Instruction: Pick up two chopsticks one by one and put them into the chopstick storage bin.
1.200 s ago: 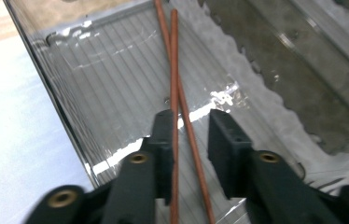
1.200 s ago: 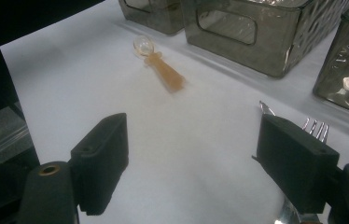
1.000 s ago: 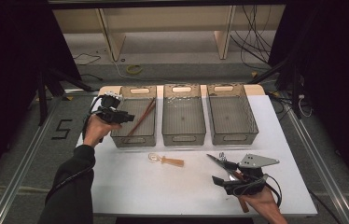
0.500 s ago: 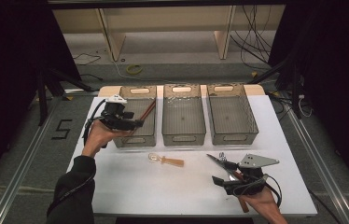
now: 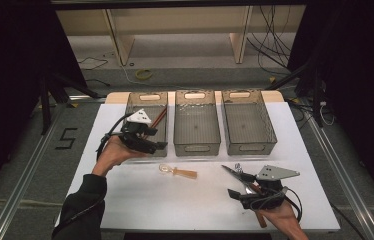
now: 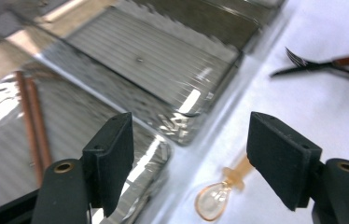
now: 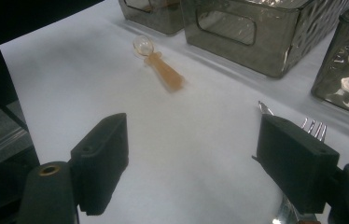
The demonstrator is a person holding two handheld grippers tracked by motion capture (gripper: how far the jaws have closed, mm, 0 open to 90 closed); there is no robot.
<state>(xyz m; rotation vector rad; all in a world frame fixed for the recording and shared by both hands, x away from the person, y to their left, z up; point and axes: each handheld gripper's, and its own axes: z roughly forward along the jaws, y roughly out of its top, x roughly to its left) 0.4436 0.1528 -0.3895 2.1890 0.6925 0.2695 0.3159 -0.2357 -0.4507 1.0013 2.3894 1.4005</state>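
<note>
Sorting cutlery into bins, partly done

Chopsticks lie in the left bin; left claw, just opening, spread and empty. Spoon, fork and knife remain mid-desk; right claw spread beside them.

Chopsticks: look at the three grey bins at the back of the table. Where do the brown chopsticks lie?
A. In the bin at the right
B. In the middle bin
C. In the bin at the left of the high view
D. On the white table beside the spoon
C: the chopsticks lean inside the left bin, just behind the left gripper, whose open jaws hold nothing.
</note>
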